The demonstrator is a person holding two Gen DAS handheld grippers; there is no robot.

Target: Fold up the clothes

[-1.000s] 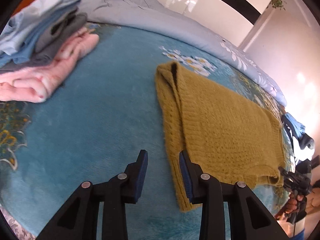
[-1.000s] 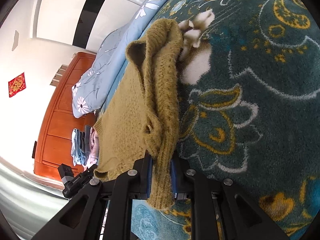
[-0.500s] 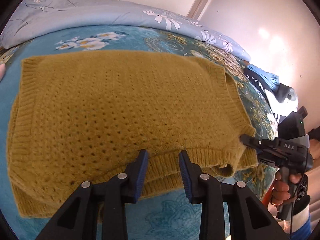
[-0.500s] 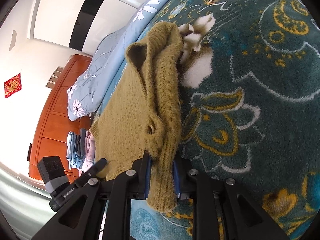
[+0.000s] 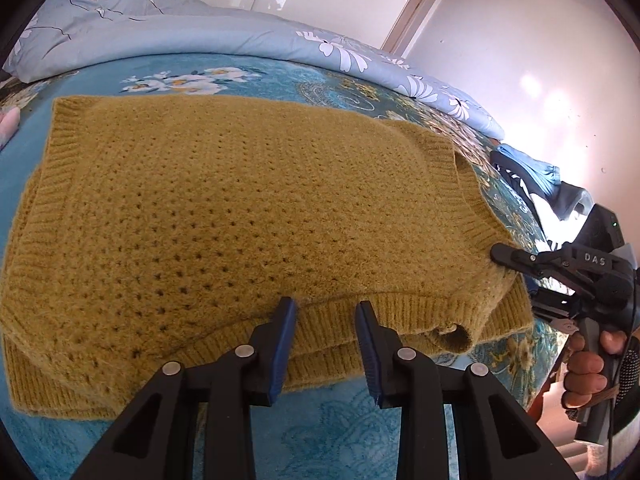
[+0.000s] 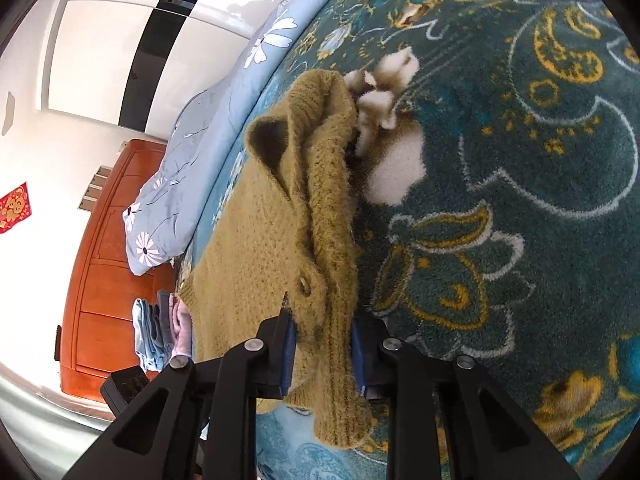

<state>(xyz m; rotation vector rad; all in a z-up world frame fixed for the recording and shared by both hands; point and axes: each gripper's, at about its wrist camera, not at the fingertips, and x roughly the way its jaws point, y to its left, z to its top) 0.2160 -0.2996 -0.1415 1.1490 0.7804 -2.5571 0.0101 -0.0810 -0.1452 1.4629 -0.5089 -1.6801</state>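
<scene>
The mustard-yellow knitted sweater (image 5: 248,216) lies folded on the blue flowery bed blanket (image 5: 332,436), its left edge cut off. The right gripper (image 6: 322,344) points down at the sweater's corner; its jaws, just opening a little, still hug that thick edge. The left gripper (image 5: 326,340) hangs over the sweater's near ribbed hem (jaws apart, gripping nothing).

Left gripper (image 5: 326,312) swung from the bare blanket (image 5: 100,76) onto the sweater (image 5: 240,200) hem, right gripper (image 6: 322,326) eased its jaws wider around the sweater's ribbed edge, clothes pile (image 6: 160,332) slipped from left view
</scene>
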